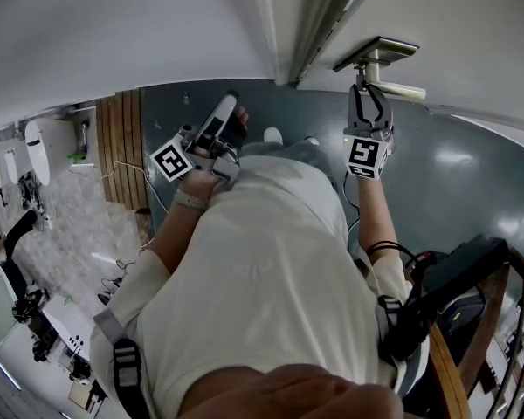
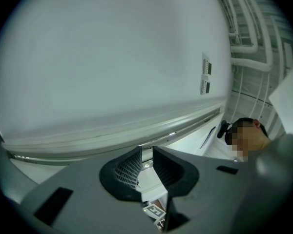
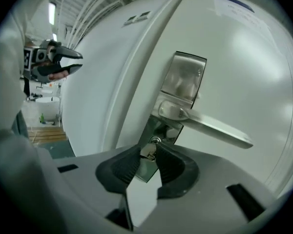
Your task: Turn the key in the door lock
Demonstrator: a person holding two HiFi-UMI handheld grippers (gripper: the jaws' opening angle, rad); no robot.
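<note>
head view: the right gripper (image 1: 368,90) is up at the silver lever handle (image 1: 400,89) on the white door (image 1: 472,46), the left gripper (image 1: 228,103) held aside. left gripper view: its jaws stand slightly apart, empty. right gripper view: jaws pinch the small silver key (image 3: 147,149) in the lock (image 3: 162,129) below the handle

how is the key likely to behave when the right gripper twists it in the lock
The key looks like small flat metal, so it is probably stiff and light. Its head is narrow and shiny between the ribbed pads of the right gripper, so it might slip if the mechanism resists. Seated in the lock plate, it should only rotate, not tip or fall.
</note>
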